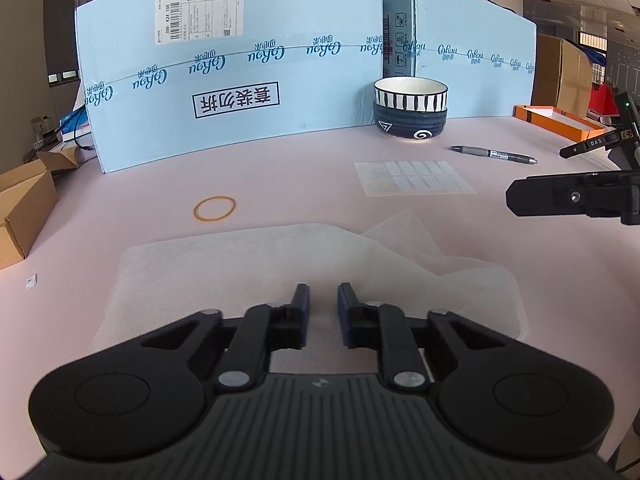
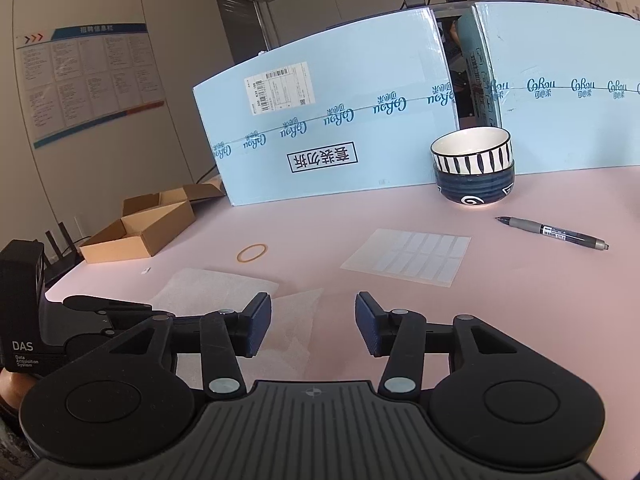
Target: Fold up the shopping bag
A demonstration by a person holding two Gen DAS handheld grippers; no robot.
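The thin white shopping bag (image 1: 312,272) lies loosely half-folded on the pink tabletop (image 1: 280,176) (rubber band (image 1: 215,209) at ten o'clock), neither parted hand-held gripper (image 1: 323,300) holding it, creasing remaining.

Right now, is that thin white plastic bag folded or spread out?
Partly folded: thin white plastic bag lies flat, one corner flap doubled over.

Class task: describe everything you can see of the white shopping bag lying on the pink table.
The shopping bag is thin, translucent white, seemingly plastic film or non-woven fabric. It lies flat on the pink table, partly folded, with overlapping layers and an angled flap at its right. The left gripper is over its near edge, jaws slightly apart, nothing visibly pinched. The rubber band lies apart, beyond it.
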